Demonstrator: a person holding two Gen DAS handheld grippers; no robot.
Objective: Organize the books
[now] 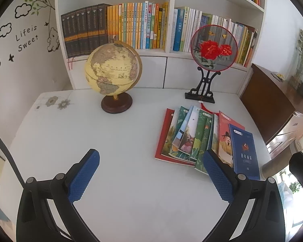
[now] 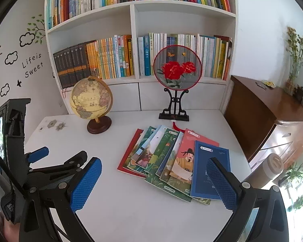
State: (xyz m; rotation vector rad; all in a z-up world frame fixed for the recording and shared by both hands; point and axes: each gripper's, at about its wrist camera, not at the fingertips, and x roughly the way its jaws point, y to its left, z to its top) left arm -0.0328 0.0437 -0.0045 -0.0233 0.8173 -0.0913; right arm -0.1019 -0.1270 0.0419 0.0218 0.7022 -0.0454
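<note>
Several thin books lie fanned out flat on the white table [image 1: 131, 181], right of centre. A dark blue book [image 1: 245, 151] [image 2: 210, 161] tops the fan's right end, overlapping a red book with a robed figure [image 1: 226, 139] [image 2: 188, 153]. A red-edged book [image 1: 165, 137] [image 2: 129, 153] lies lowest at the left end. My left gripper [image 1: 151, 161] hovers open over bare table left of the fan, its right fingertip beside the blue book's corner. My right gripper [image 2: 154, 169] is open too, higher up, its right finger over the blue book. The left gripper [image 2: 38, 155] also shows in the right wrist view.
A globe [image 1: 113, 70] [image 2: 91, 98] stands at the table's back left. A round embroidered fan on a black stand [image 1: 213, 48] [image 2: 176, 66] sits at the back right. Behind is a white bookshelf [image 1: 169, 16] [image 2: 132, 40] packed with upright books. A brown cabinet [image 2: 262, 111] flanks the right.
</note>
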